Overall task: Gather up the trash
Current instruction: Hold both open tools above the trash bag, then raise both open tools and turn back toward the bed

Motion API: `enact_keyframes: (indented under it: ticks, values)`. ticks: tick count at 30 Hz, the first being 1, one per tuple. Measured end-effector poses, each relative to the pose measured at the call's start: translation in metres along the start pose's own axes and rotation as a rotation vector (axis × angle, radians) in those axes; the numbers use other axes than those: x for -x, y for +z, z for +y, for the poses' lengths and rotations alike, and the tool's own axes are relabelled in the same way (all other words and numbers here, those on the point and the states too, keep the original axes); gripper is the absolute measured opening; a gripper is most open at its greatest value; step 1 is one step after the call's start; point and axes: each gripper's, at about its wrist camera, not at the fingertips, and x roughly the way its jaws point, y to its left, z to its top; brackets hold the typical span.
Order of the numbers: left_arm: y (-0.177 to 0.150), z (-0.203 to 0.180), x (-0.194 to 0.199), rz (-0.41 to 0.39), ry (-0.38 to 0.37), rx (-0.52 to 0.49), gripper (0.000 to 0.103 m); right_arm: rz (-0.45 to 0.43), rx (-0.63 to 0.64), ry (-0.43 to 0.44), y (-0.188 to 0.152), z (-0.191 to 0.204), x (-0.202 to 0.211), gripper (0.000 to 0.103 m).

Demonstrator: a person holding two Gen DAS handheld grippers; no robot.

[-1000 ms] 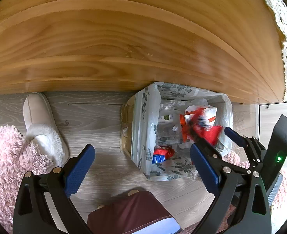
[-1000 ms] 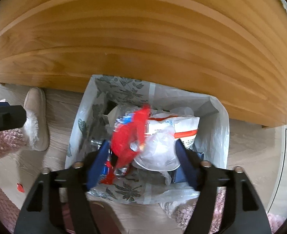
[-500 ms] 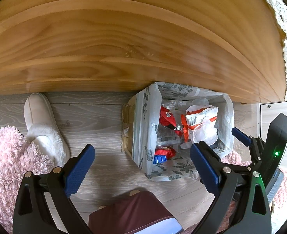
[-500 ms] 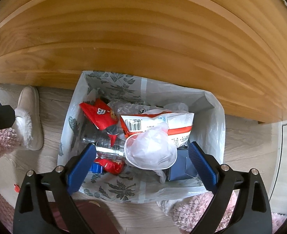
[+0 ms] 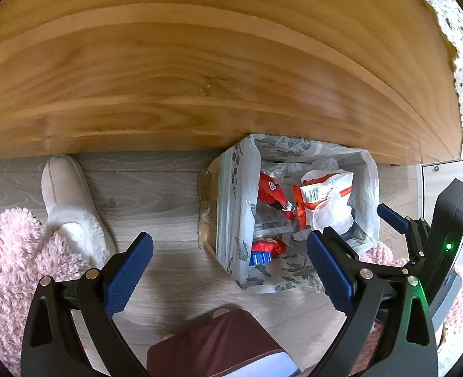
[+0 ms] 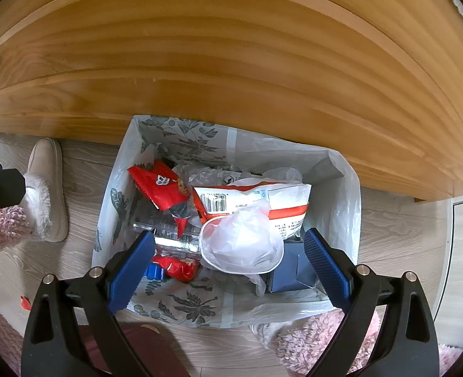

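Note:
A bin lined with a leaf-print plastic bag (image 6: 181,144) stands on the floor against the wooden table's edge. Inside lie a red snack wrapper (image 6: 160,185), an orange-and-white barcode bag (image 6: 250,201), a crumpled clear plastic bag (image 6: 240,242), a blue box (image 6: 289,271) and a small red packet (image 6: 178,265). My right gripper (image 6: 229,237) hangs open straight above the bin, nothing between its pads. My left gripper (image 5: 229,242) is open and empty over the floor, left of the bin (image 5: 231,194). A blue pad (image 5: 391,218) of the right gripper shows past the bin.
A cream fur-lined slipper (image 5: 71,207) and pink fluffy fabric (image 5: 8,264) lie left of the bin. A maroon cushioned piece (image 5: 222,345) sits just below the grippers. A small red scrap (image 6: 25,302) lies on the floor. The wooden table (image 6: 231,62) fills the top.
The red snack wrapper left my right gripper and dropped into the bin's left side. The right jaws spread wider. The left gripper stayed put.

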Motion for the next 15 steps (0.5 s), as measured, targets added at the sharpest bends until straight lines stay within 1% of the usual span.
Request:
enact_keyframes:
  ticks: [7, 12, 15]
  values:
    - [0.003, -0.007, 0.009, -0.056, 0.038, -0.047, 0.095, -0.014, -0.004, -0.013, 0.001, -0.003, 0.003, 0.091]
    - [0.003, -0.016, 0.016, -0.105, 0.068, -0.101, 0.095, -0.051, -0.001, -0.032, 0.002, -0.005, 0.013, 0.091]
    - [0.003, -0.021, 0.023, -0.138, 0.061, -0.128, 0.095, -0.083, -0.002, -0.035, 0.002, -0.006, 0.021, 0.091]
